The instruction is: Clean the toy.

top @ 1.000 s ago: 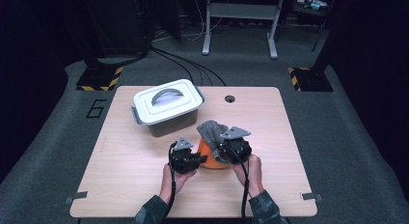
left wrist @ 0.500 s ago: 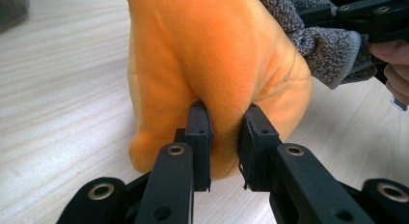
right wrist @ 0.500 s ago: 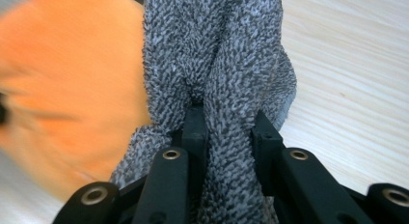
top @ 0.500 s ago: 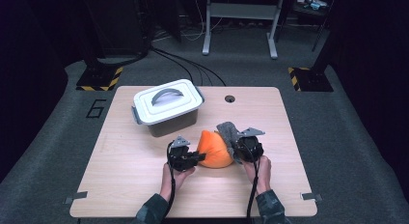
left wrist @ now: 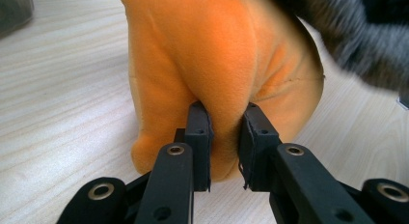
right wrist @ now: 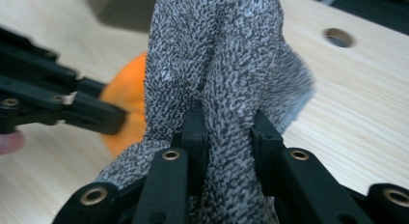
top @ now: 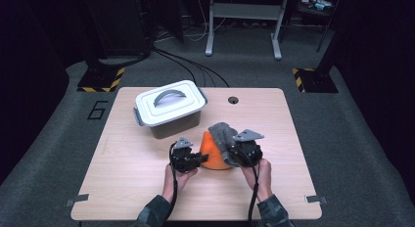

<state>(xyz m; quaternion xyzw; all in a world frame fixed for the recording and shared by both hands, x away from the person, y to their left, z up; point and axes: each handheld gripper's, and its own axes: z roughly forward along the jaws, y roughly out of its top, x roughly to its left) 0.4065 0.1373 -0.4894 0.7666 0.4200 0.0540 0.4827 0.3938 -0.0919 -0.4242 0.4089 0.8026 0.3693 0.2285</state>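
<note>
On the near half of the wooden table (top: 127, 188) stands an orange plush piece (top: 214, 151), cone-shaped with its point up, just right of the table's middle. The left gripper (top: 201, 158) comes at it from the left — in the left gripper view its two black jaws pinch a fold of the orange plush piece (left wrist: 217, 64) tight between the pads, so it is clamped on the fabric with only a narrow gap left. A grey knitted cloth (top: 222, 136) hangs over the right flank of the cone, touching it. The right gripper (top: 234, 156) holds this cloth; in the right gripper view the jaws squeeze a bunched fold of the grey knitted cloth (right wrist: 217, 64), which rises above them, with the orange plush visible beyond on the left. Farther back and to the left sits a grey lidded box (top: 169, 109) with a handle on its white lid, just apart from the cone — a small round hole (top: 233, 100) lies in the tabletop to its right
</note>
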